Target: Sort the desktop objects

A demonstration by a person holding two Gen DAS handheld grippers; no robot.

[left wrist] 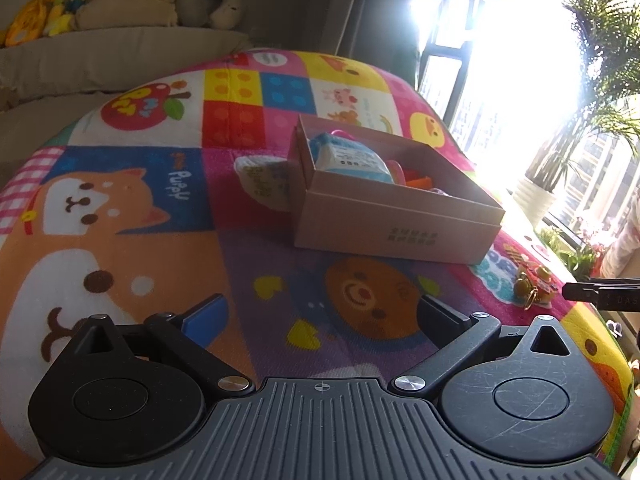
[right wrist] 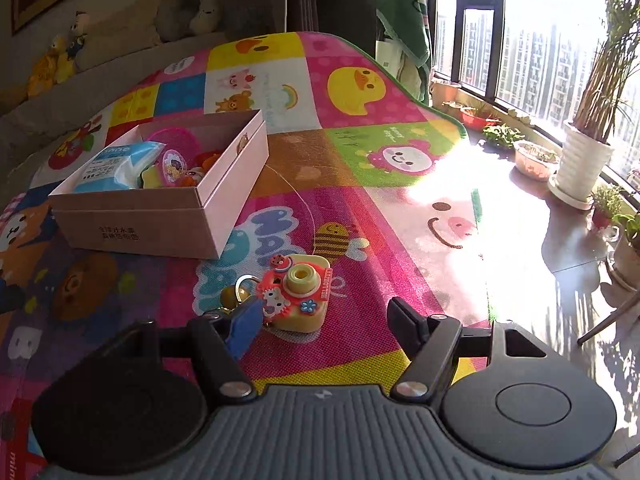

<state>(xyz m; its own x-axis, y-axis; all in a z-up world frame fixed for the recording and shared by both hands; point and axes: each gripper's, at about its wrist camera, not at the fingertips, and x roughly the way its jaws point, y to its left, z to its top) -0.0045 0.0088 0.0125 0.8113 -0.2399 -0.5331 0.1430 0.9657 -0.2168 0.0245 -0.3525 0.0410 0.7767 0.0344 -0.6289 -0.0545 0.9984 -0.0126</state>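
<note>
We look along our right tongs (right wrist: 324, 320), which stand spread with nothing pinched between them. Just ahead of them, on the cartoon-printed mat (right wrist: 360, 152) that covers the table, sits a small toy camera (right wrist: 296, 294), yellow with orange trim, a round lens and stuck-on figures. It lies closer to the blue-padded left finger (right wrist: 242, 330), which overlaps its left edge in our view; we cannot tell whether they touch. A small ring and clasp (right wrist: 236, 290) sit at its left side, and a thin cord runs from it toward an open cardboard box (right wrist: 168, 224) nearby.

We judge the toy light and rigid, with a rubbery, fairly grippy skin. Its flat sides look like the best place to take hold; the lens and raised decorations may slip or snag, and the cord could drag.

The box already holds a blue tissue packet (right wrist: 116, 168) and pink and orange toys. Our left tongs (left wrist: 320, 316) hover spread and empty over the mat, in front of the box.

The mat looks soft and slightly textured. Strong sunlight pours in through a large window (right wrist: 540, 40), washing out part of the surface. Potted plants (right wrist: 588, 128) line the sill, and plush toys (right wrist: 60, 60) sit on a sofa behind.
</note>
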